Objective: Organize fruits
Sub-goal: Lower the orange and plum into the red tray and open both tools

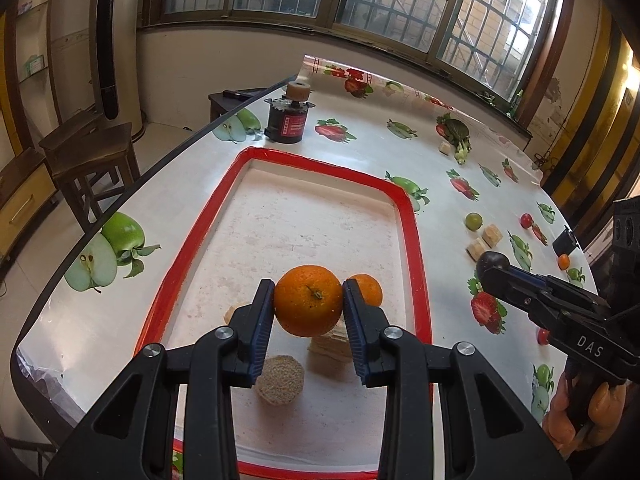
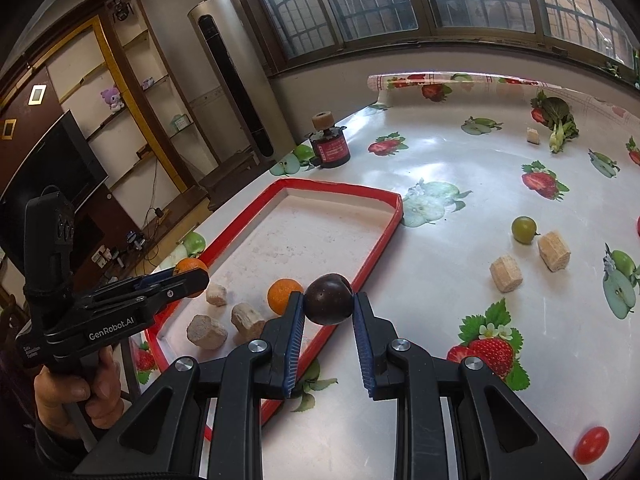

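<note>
We see the left tool (image 1: 308,300) clamping an orange (image 1: 309,301) directly above the red-rimmed tray (image 1: 412,216), while the right tool (image 2: 329,300) (pinching a dark plum (image 2: 329,299)) hangs over the tray's right rim.

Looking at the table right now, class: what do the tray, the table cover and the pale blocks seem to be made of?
Tray: a white, scuffed matt base, perhaps foam board or plastic, with a rim that looks like glossy red tape.
Table cover: glossy fruit-printed plastic sheet; it mirrors the window and curls up at the far edge.
Pale blocks: porous and crumbly-looking, possibly pressed wafer or cork; unclear.
</note>
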`<state>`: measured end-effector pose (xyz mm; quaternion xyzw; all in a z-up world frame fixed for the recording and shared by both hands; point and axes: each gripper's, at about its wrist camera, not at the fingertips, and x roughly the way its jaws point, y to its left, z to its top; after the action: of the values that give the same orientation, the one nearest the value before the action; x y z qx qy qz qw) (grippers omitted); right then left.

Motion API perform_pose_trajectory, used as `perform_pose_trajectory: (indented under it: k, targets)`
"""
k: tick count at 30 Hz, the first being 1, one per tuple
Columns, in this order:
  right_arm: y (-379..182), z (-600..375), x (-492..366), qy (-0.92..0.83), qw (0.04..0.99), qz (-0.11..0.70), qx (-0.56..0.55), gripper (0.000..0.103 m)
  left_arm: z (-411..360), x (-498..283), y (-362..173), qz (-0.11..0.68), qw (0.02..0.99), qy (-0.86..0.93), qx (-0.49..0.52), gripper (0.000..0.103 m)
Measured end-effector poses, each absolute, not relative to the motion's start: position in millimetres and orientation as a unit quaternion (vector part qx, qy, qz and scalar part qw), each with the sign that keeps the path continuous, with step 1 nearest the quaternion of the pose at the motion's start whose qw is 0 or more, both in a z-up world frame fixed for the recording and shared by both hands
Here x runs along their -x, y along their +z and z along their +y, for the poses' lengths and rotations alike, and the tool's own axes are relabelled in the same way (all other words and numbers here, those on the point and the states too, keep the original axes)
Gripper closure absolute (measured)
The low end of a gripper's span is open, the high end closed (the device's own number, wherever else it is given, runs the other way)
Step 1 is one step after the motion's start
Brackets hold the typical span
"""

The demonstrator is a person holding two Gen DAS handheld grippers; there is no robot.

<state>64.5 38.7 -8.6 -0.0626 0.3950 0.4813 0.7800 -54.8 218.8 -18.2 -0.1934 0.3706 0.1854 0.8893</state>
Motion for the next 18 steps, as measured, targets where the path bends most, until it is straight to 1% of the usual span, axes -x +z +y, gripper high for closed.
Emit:
perform_pose_trajectory:
  k: [9, 18]
  targets:
    - [-8, 82, -69, 0.496, 0.771, 0.391, 0.084, 0.078, 242, 45, -19, 0.375, 0.885, 0.194, 0.197, 0.071]
    - [-9, 116, -92, 0.493, 0.773, 0.39, 0.08, 0.078, 268, 25, -21, 0.379, 0.88, 0.21, 0.197, 0.071]
